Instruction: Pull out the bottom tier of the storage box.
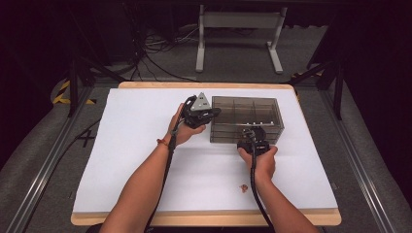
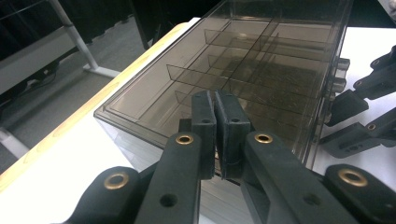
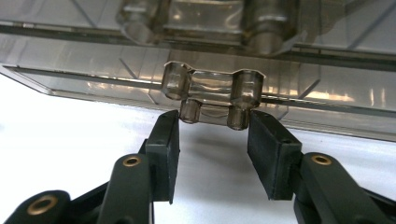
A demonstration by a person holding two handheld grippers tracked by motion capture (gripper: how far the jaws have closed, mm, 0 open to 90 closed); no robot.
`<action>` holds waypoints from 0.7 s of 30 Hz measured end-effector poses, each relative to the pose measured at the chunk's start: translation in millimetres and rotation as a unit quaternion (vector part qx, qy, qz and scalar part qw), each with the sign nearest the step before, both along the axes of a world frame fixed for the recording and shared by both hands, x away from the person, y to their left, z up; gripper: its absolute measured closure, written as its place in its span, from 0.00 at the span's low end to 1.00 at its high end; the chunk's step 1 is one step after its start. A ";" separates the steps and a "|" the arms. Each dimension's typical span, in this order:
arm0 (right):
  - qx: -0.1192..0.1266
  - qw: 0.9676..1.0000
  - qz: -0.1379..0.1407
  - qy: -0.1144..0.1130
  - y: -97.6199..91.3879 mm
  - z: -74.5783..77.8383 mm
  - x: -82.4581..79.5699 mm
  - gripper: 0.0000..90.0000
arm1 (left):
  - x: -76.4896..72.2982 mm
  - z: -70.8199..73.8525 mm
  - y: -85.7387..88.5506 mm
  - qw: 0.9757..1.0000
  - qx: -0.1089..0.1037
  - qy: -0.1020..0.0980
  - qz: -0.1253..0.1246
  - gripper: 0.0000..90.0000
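A smoky clear drawer box [image 1: 248, 109] stands on the white table top, right of middle. My left gripper [image 1: 210, 114] is shut with nothing in it, its tips against the box's upper left edge [image 2: 140, 109]. In the left gripper view the closed jaws [image 2: 215, 100] point across the box's divided top tray [image 2: 261, 60]. My right gripper [image 1: 252, 137] is at the box's front. Its pads [image 3: 163, 140] press on both sides of a low clear drawer handle [image 3: 212, 112], under another handle [image 3: 212, 86]. The right gripper's jaws also appear in the left gripper view [image 2: 359, 107].
A small reddish piece [image 1: 243, 187] lies on the white sheet [image 1: 145, 160] near the front edge, beside my right forearm. Beyond the table stand a white desk frame [image 1: 238, 29] and loose cables [image 1: 155, 58] on the floor.
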State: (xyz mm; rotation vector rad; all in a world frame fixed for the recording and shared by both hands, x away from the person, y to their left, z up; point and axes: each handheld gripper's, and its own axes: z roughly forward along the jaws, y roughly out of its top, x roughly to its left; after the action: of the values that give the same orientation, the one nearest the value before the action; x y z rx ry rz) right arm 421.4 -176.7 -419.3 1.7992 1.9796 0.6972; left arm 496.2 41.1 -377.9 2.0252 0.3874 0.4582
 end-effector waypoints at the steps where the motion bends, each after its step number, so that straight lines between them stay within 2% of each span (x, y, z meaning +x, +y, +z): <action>1: -0.002 1.000 0.001 0.001 0.4 -0.2 0.3 0.61 | -0.1 0.4 -0.2 1.000 0.002 -0.001 0.001 0.97; 4: -0.013 1.000 0.008 0.008 1.5 -1.4 1.9 0.62 | -0.3 0.6 -0.5 1.000 0.004 -0.002 0.001 0.97; 7: -0.013 1.000 0.001 0.013 2.7 -3.8 2.9 0.63 | -0.3 0.3 -0.3 1.000 0.002 -0.001 0.001 0.97; 9: -0.009 1.000 0.002 0.012 2.6 -3.8 2.8 0.63 | -0.2 0.2 -0.3 1.000 0.001 -0.001 0.001 0.96; 10: 0.002 1.000 0.005 0.010 -0.8 -2.6 2.4 0.62 | -0.2 0.4 -0.5 1.000 0.004 -0.003 0.000 0.97; 13: -0.004 1.000 0.007 0.014 -0.3 -2.0 3.2 0.62 | 0.1 0.9 -0.8 1.000 0.006 -0.001 0.000 0.97; 16: 0.001 1.000 0.005 0.022 -1.4 -1.7 5.3 0.62 | -0.1 0.9 -1.5 1.000 0.005 -0.002 0.002 0.97; 21: 0.005 1.000 0.006 0.022 -2.2 -1.6 5.0 0.62 | 0.7 0.5 -1.5 1.000 0.001 0.001 0.001 0.97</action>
State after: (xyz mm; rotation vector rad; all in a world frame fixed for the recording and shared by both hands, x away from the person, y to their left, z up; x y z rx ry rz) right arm 426.4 -178.9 -420.9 1.8250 2.0195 0.6787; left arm 496.9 39.6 -377.4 2.0277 0.3910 0.4574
